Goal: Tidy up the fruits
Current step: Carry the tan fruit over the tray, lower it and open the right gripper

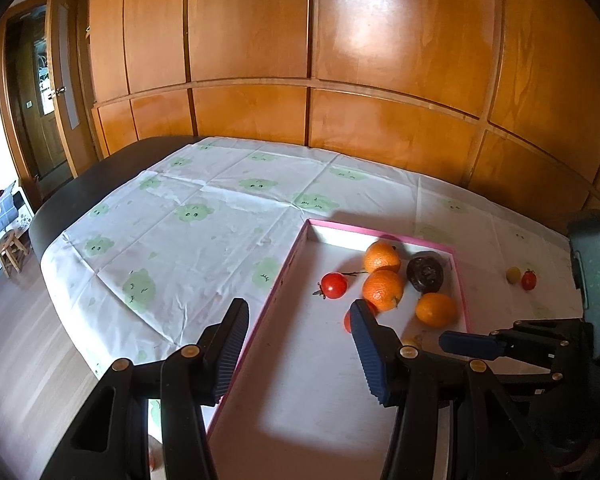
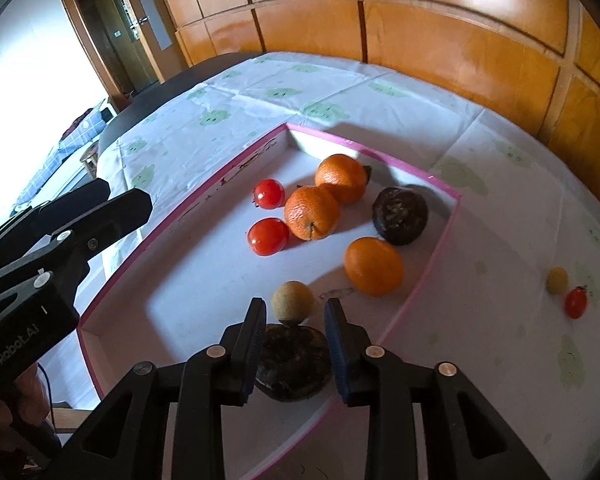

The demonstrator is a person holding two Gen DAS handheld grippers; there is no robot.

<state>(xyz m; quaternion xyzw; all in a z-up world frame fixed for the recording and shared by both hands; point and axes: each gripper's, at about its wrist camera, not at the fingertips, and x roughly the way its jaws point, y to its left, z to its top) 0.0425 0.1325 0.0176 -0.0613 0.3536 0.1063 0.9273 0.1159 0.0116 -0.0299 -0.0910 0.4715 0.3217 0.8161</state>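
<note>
While gripping the dark fruit (image 2: 292, 360) narrowly with the right tool (image 2: 295, 308) in the near corner of the tray (image 2: 439, 240), note small yellow fruit (image 2: 557, 280) and cherry tomato (image 2: 576, 302) loose on the bench (image 2: 500, 220) beyond the tray's right wall, nearer that tool than the half-open, empty left tool (image 1: 299, 312).

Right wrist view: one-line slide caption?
Right claw closed on dark fruit over pink-rimmed tray of oranges and tomatoes.

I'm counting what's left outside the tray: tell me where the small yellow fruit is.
In the right wrist view, the small yellow fruit lies on the tablecloth right of the pink-rimmed tray, beside a small red tomato.
</note>
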